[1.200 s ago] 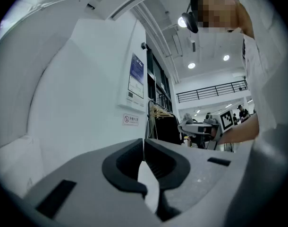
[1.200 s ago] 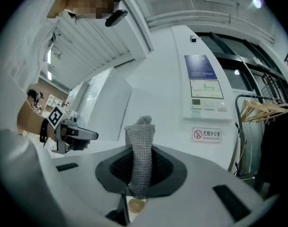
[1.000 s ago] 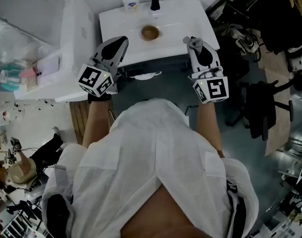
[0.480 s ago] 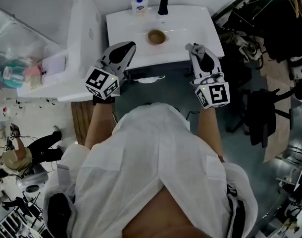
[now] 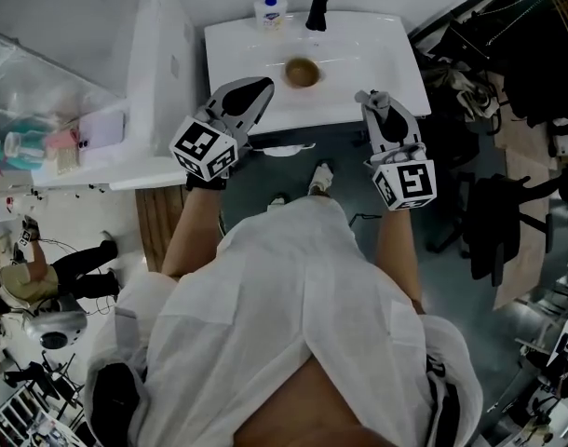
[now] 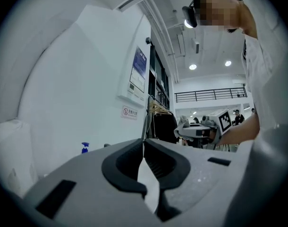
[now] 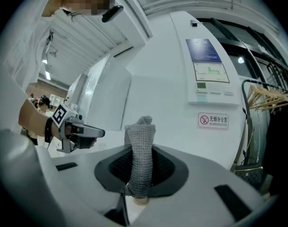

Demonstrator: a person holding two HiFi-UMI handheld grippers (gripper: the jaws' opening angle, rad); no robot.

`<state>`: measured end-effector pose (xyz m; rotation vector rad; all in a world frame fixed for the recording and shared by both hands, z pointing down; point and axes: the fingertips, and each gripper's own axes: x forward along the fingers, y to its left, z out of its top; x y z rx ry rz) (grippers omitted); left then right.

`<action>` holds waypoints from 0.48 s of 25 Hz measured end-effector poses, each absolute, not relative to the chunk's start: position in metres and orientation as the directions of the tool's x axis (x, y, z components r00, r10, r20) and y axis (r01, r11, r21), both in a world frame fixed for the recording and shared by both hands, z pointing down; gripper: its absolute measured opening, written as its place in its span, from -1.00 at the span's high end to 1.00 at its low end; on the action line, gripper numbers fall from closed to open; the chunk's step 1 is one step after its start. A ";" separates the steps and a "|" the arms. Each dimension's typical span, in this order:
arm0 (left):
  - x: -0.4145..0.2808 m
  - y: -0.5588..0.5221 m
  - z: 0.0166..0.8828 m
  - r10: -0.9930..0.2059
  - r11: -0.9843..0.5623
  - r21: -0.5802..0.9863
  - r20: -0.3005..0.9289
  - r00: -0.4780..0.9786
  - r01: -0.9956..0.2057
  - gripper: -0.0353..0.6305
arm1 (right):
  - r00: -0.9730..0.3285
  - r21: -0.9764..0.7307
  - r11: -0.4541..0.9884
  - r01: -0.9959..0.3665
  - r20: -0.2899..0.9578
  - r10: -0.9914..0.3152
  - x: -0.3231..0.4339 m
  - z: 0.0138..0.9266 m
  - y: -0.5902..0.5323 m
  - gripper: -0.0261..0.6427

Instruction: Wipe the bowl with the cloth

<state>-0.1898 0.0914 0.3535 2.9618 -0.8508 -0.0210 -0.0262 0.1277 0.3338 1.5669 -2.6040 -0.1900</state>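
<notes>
As you face the one white sink [image 5: 377, 45], two grippers hang before it, the left gripper [image 5: 262, 87] clenched empty. Only the head view shows the single bowl [image 5: 302, 72] in the basin. Only its own view shows the right gripper [image 5: 368, 98] pinching one grey cloth [image 7: 140, 160], jaws having just been easing apart.

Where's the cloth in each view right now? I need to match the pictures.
Head view: cloth at the right gripper's tip, right of centre.
Left gripper view: that gripper shows mid-right; cloth too small to tell.
Right gripper view: centre, upright between the jaws, which have just been opening.
Shared landmark: prohibition sign on the wall, in both gripper views.
</notes>
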 end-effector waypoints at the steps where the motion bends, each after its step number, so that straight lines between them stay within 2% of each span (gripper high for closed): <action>1: -0.186 0.087 0.356 -0.529 -0.847 0.059 0.012 0.849 -0.529 0.84 | -0.469 0.154 0.467 -0.871 0.026 -0.883 -0.025 0.337 0.121 0.71; 6: -0.163 0.051 0.373 -0.533 -0.844 0.018 0.078 0.842 -0.536 0.84 | -0.481 0.142 0.486 -0.862 0.070 -0.874 -0.013 0.361 0.073 0.70; 12: -0.143 -0.006 0.400 -0.544 -0.827 0.087 0.127 0.829 -0.556 0.82 | -0.532 0.104 0.548 -0.830 0.152 -0.833 -0.003 0.399 0.003 0.69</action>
